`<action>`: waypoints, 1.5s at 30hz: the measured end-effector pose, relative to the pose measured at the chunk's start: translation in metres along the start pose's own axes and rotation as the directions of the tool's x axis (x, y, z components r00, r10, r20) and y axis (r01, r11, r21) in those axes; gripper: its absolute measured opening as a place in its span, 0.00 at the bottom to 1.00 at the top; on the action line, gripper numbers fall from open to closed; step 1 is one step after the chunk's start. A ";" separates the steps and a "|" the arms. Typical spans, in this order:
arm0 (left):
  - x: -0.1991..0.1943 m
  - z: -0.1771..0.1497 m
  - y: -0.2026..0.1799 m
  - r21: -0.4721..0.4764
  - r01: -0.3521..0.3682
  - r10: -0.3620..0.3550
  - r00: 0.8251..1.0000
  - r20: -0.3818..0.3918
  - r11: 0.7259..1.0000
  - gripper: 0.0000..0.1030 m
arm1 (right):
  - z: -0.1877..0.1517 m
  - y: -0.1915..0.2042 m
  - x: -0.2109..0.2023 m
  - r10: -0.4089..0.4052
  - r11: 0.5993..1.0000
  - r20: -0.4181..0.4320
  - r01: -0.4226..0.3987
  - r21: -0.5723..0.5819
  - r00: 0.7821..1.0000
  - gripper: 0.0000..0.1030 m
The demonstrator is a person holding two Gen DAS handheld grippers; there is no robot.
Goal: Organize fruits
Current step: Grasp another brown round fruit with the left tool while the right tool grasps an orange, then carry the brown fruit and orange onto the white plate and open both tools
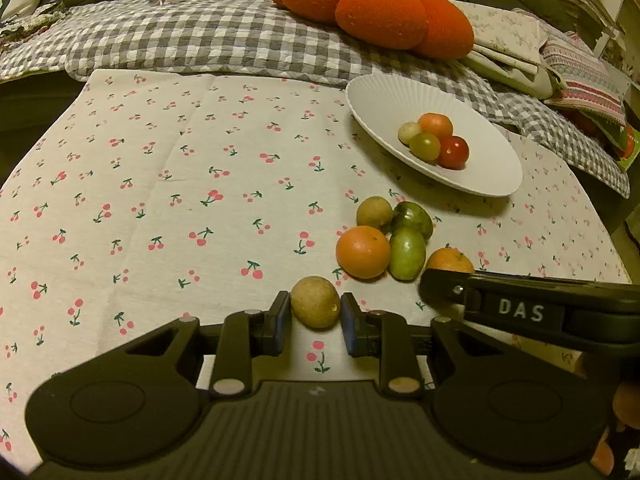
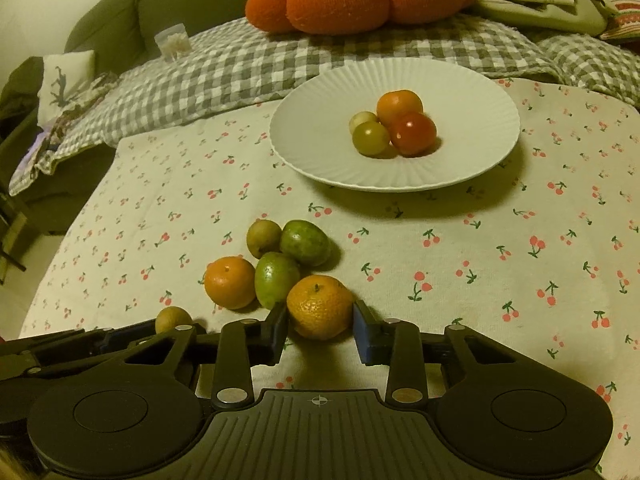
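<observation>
Straddling a small brown fruit [image 1: 315,302], my left gripper [image 1: 315,318] has its blue pads on either side of it, parted a little wider than the fruit; a thin gap shows at each pad, so I can't say it has a hold. My right gripper [image 2: 320,324] is set the same way around a mandarin [image 2: 320,306], fingers spread to about its width, the pads at its flanks; whether they press on it I cannot tell.

Just ahead and left of the right claw sits the loose cluster on the cherry-print cloth [image 2: 480,248]: a second mandarin [image 2: 230,282], a green fruit [image 2: 276,284] touching it, another green fruit [image 2: 305,242] behind that, and a small brownish fruit [image 2: 263,237] at the far left of the group. From the left claw, that cluster lies ahead and to the right.

Farther ahead of both claws stands a white ribbed plate [image 2: 320,120] holding four small fruits bunched together: an orange one [image 2: 399,106], a red one [image 2: 413,134], a green one [image 2: 371,138] and a pale one [image 2: 362,120].

Beyond the plate lie a grey checked blanket [image 2: 248,64] and an orange pumpkin-shaped cushion [image 2: 340,0].
</observation>
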State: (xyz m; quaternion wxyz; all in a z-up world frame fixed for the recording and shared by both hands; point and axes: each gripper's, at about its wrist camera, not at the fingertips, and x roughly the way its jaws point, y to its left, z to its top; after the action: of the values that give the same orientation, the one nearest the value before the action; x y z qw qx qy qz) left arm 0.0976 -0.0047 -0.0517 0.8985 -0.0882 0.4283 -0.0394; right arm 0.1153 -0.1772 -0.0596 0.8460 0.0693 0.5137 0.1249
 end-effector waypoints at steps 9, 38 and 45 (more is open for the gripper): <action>-0.004 0.001 0.001 -0.010 0.009 -0.009 1.000 0.007 1.000 0.24 | 0.000 -0.004 -0.015 0.002 1.000 0.021 -0.002 0.015 1.000 0.32; -0.026 0.019 -0.015 0.056 0.011 -0.019 0.991 0.131 0.998 0.24 | 0.011 -0.017 -0.056 0.048 0.998 0.106 -0.053 0.045 0.993 0.32; -0.026 0.024 -0.022 0.073 0.014 -0.025 0.988 0.152 0.997 0.24 | 0.015 -0.023 -0.063 0.044 0.997 0.130 -0.051 0.051 0.991 0.32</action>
State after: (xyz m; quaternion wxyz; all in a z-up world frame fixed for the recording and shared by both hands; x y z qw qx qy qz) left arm 0.1005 -0.0194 -0.0128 0.9308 -0.0626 0.3556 -0.0566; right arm 0.1042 -0.2166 -0.0041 0.8719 0.1124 0.4596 0.1265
